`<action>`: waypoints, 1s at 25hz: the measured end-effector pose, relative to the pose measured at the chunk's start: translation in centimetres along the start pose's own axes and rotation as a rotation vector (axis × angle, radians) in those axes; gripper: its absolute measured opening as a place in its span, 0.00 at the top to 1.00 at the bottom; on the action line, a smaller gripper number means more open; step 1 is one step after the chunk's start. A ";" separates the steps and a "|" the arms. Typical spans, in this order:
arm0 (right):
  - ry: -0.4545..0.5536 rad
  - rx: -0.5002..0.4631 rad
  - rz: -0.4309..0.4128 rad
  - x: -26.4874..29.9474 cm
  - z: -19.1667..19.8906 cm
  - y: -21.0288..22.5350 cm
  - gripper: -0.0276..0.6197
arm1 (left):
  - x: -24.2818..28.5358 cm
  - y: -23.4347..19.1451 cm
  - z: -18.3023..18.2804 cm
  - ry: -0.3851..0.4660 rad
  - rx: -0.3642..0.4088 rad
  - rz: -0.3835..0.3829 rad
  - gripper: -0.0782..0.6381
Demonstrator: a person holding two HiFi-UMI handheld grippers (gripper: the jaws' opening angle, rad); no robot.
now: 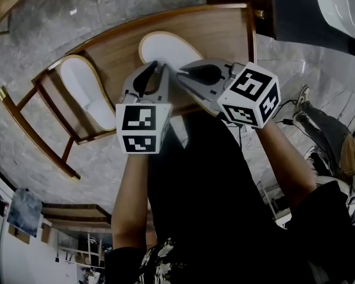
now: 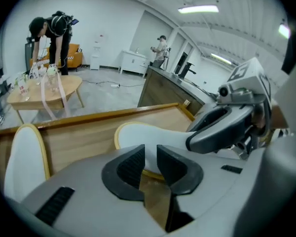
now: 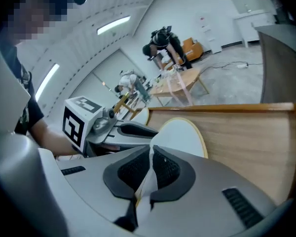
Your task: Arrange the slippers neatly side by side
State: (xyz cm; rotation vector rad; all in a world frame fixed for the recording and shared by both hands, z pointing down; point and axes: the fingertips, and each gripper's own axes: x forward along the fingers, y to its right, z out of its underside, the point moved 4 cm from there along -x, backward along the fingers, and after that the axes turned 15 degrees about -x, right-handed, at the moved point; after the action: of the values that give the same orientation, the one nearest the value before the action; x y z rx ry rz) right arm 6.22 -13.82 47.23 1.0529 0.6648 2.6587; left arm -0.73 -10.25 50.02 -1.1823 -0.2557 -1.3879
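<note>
Two white slippers with tan rims lie on a wooden rack. One slipper (image 1: 83,90) is at the left. The other slipper (image 1: 165,47) (image 2: 133,132) (image 3: 182,132) is in the middle, and both grippers are at its near end. My right gripper (image 1: 180,73) (image 3: 151,163) is shut on a thin white edge of this slipper's upper. My left gripper (image 1: 158,68) (image 2: 150,163) is just left of it, jaws a little apart. In that narrow gap I see the slipper's white insole and tan rim; no grip shows.
The rack (image 1: 225,31) has a raised wooden rim (image 2: 113,113) along its far side and a slatted frame (image 1: 35,120) at the left over a grey marble floor. People stand at a low round table (image 2: 44,90) across the room, and a counter (image 2: 163,85) lies beyond the rack.
</note>
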 end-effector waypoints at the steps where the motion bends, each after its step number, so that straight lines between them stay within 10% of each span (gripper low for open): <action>1: 0.041 0.042 0.045 0.0 0.2 0.0 0.94 | 0.3 0.0 -0.3 -0.001 0.037 0.011 0.79; 11: 0.201 0.189 0.377 0.1 3.8 0.6 0.94 | 4.0 1.1 -0.8 -0.048 0.063 0.162 0.82; 19: 0.237 0.228 0.418 1.1 3.7 1.2 0.94 | 4.5 1.6 -3.0 0.010 0.160 0.137 0.82; 25: 0.167 0.063 0.438 0.9 3.4 0.6 0.92 | 0.7 0.9 -2.4 0.060 0.108 0.113 0.82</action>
State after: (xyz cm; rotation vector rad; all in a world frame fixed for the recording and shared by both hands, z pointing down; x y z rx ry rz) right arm 7.84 -12.94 50.26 1.1099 0.6095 3.1481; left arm -0.98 -12.65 49.04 -1.0490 -0.2153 -1.2929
